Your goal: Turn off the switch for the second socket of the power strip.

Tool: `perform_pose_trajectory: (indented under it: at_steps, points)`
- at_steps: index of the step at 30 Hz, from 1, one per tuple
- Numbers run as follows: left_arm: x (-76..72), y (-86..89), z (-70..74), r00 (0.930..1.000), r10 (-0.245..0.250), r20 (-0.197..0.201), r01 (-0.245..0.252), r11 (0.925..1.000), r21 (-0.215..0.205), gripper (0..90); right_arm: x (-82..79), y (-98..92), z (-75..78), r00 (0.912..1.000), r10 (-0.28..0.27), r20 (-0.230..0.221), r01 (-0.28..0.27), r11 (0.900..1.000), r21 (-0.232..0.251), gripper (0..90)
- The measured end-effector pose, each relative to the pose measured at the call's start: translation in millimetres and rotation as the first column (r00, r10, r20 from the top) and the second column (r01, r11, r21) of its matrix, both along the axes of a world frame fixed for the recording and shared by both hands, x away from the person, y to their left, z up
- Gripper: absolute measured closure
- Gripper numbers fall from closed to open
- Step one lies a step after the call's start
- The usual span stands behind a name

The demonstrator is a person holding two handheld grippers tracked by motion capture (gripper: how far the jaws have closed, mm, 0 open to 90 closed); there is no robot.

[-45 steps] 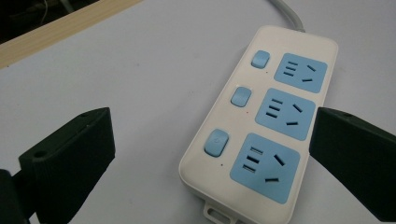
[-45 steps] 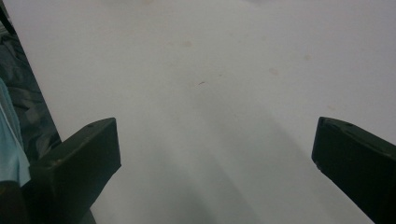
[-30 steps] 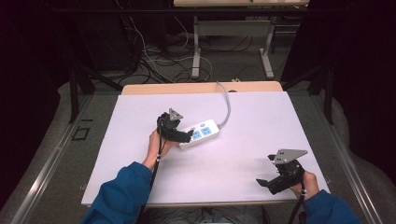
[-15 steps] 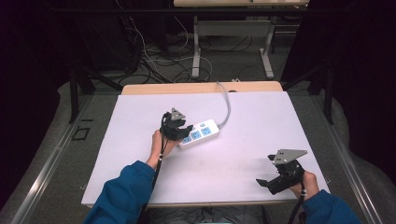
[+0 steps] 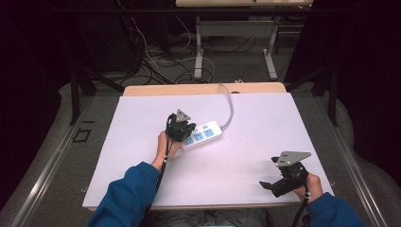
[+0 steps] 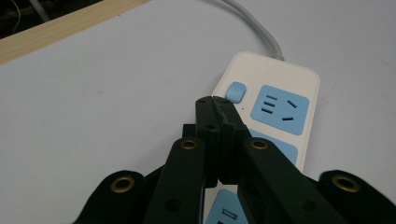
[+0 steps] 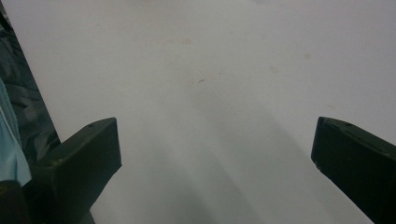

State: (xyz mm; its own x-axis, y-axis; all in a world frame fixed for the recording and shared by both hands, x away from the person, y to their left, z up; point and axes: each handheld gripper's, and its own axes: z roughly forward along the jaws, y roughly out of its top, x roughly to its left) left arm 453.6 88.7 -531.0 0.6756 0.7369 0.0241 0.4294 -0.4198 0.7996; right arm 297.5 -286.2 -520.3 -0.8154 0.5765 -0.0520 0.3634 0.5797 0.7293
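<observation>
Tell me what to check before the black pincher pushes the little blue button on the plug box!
1. Left gripper jaws closed into one tip for poking: ok, they are pressed together.
2. Tip lined up with the blue switch: nearly; it sits just beside the switch, not over it yet. Not ok.
3. Tip touching the switch: cannot tell.
4. Power strip lying flat on the white table, sockets facing up: ok.
5. Strip's cable out of the way: ok, it runs off toward the far edge.
6. Right gripper out of the way: ok, it is open and near the front right corner, apart from the strip.
</observation>
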Motion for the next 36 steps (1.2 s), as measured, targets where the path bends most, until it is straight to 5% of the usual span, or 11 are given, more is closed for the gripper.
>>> perform_pose_trajectory:
  at_steps: [36]
  points:
    - [8.7, -3.9, -14.0, 0.9996, -0.015, -0.026, 0.015, 0.9999, 0.001, 90.0, -1.1, 0.6, -0.4, 0.9999, -0.003, -0.010, 0.003, 1.000, -0.008, 1.1]
